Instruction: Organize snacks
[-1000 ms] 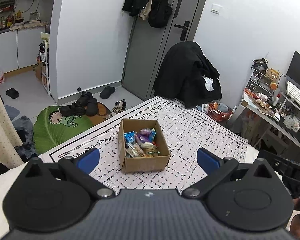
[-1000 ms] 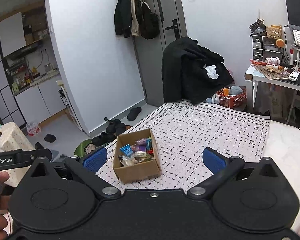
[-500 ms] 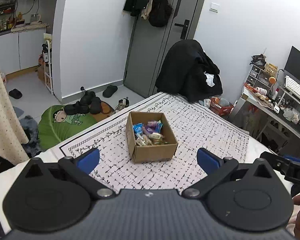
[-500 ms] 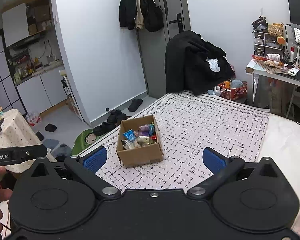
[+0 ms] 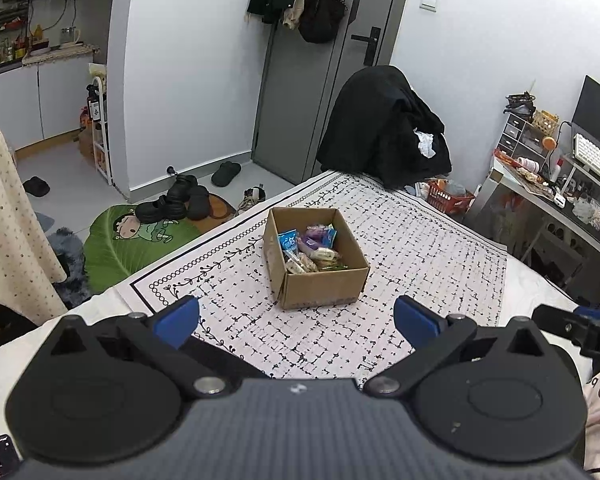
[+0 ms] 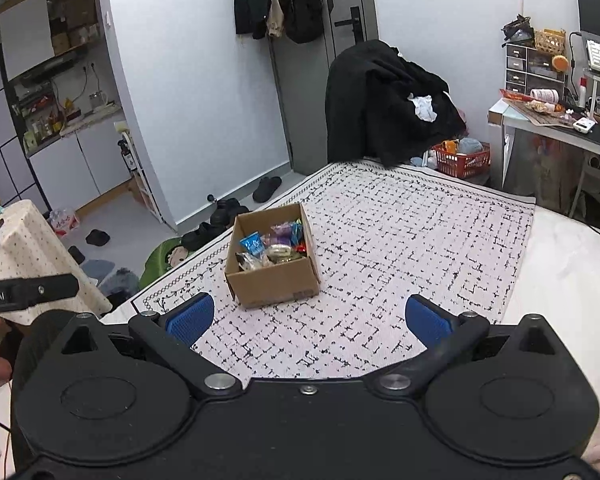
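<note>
An open cardboard box (image 5: 320, 288) stands on a white black-patterned cloth (image 5: 420, 264) over the bed. It holds several snack packets (image 5: 308, 246), among them a blue one and a purple one. The box also shows in the right wrist view (image 6: 276, 286), with the packets (image 6: 272, 246) inside. My left gripper (image 5: 296, 322) is open and empty, held back from the box's near side. My right gripper (image 6: 308, 320) is open and empty, also short of the box.
A chair draped in black clothes (image 5: 384, 132) stands beyond the bed's far edge. A desk with clutter (image 6: 556, 120) is at the right, a red basket (image 6: 462, 158) under it. Shoes and a green mat (image 5: 140, 236) lie on the floor left.
Both grippers have drawn back and swung slightly; the box now sits farther away and more to the centre-right in the left view. Both stay open and empty.
</note>
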The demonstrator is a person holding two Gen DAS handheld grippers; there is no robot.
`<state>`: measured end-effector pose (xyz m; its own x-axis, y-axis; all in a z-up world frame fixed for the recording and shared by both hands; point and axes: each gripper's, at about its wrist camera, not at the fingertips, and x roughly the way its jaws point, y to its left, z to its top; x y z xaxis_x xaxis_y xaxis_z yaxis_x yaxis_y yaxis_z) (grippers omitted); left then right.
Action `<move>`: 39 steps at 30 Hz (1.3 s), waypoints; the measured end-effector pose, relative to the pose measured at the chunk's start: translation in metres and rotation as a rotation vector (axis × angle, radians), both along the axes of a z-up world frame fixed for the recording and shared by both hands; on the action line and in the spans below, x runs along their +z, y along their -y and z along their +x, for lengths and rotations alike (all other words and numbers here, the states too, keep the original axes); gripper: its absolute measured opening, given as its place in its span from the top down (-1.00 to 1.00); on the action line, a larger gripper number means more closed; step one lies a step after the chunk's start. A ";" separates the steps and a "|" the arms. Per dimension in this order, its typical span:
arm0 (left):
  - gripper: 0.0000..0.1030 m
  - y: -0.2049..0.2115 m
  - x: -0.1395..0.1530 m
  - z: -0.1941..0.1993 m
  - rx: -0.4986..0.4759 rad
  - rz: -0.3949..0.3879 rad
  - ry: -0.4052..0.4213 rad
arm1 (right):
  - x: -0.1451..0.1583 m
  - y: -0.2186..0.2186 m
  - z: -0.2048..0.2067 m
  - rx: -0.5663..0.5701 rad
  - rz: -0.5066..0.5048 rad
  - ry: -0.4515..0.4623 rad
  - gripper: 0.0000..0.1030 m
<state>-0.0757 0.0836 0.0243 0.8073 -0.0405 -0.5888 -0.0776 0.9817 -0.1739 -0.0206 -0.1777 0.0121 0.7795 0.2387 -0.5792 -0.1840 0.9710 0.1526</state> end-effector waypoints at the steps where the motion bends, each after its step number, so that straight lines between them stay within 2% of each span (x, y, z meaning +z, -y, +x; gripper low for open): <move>1: -1.00 0.000 0.000 0.000 0.001 0.002 -0.001 | -0.001 0.001 0.000 0.001 -0.001 -0.004 -1.00; 39: -1.00 0.000 -0.009 0.006 -0.009 0.004 -0.023 | -0.008 0.002 0.005 0.026 -0.024 -0.031 -1.00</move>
